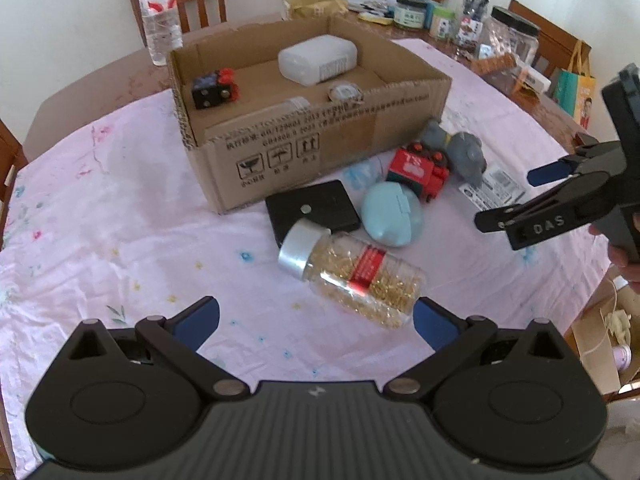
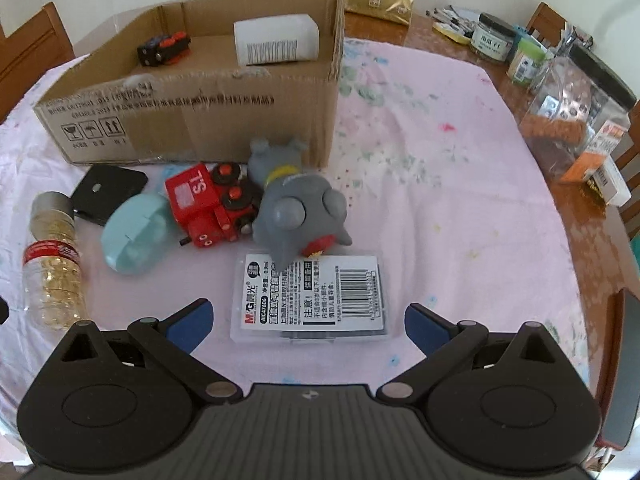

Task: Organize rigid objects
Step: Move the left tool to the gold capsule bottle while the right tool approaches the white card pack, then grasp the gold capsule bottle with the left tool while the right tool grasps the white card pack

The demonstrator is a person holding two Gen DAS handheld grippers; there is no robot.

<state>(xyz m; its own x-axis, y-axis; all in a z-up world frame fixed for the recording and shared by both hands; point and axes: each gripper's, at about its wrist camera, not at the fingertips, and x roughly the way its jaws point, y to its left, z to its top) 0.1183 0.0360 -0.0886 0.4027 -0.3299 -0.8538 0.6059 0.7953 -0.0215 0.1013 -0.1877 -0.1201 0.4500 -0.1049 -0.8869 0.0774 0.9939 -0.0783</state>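
Both claws hang spread wide and empty above the pink-clothed table (image 2: 440, 168). The left claw (image 1: 316, 320) faces a clear bottle (image 1: 352, 276) lying on its side, with a silver cap, gold contents and a red label too blurred to read. The right claw (image 2: 306, 318), its side marked "DAS" in the left view, faces a flat clear pack (image 2: 310, 300) labelled "M&G" and "AIC47605", with a barcode. A grey toy (image 2: 298, 216) rests on the pack's far edge, beside a red toy train (image 2: 208, 204) marked "TS". The cardboard box (image 2: 192, 120), printed with handling symbols, holds a white container (image 2: 276, 42) and a black-and-red toy (image 2: 164, 48).
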